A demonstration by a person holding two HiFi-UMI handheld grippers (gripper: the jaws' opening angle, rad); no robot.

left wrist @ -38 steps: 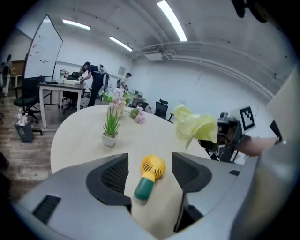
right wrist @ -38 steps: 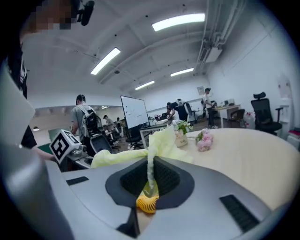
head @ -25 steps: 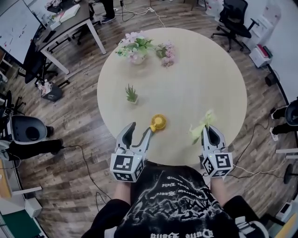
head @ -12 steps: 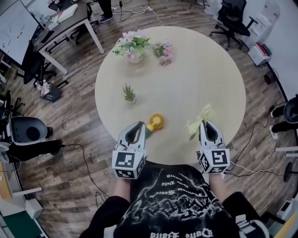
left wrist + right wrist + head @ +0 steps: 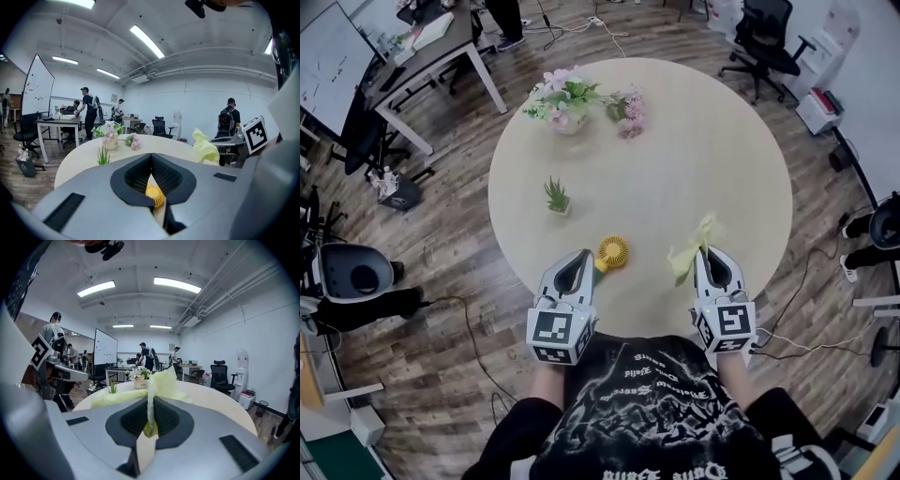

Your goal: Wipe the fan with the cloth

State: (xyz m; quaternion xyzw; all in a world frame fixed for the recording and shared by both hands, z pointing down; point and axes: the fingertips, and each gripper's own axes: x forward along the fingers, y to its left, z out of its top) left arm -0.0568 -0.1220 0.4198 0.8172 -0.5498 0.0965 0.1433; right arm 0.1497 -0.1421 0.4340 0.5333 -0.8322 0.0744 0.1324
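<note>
round yellow fan (image 5: 615,249), crumpled yellow cloth (image 5: 686,259)

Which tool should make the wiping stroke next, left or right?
Right. The right tool is shut on the pale yellow-green cloth and is free to sweep across. The left tool has just closed its jaws on the small round yellow fan, so it likely steadies it.

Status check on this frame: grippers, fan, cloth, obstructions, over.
Left gripper just closed, shut on fan handle; right gripper shut on cloth. Fan at near table edge, cloth not touching it. Potted plant, flowers farther back, not in the way.
</note>
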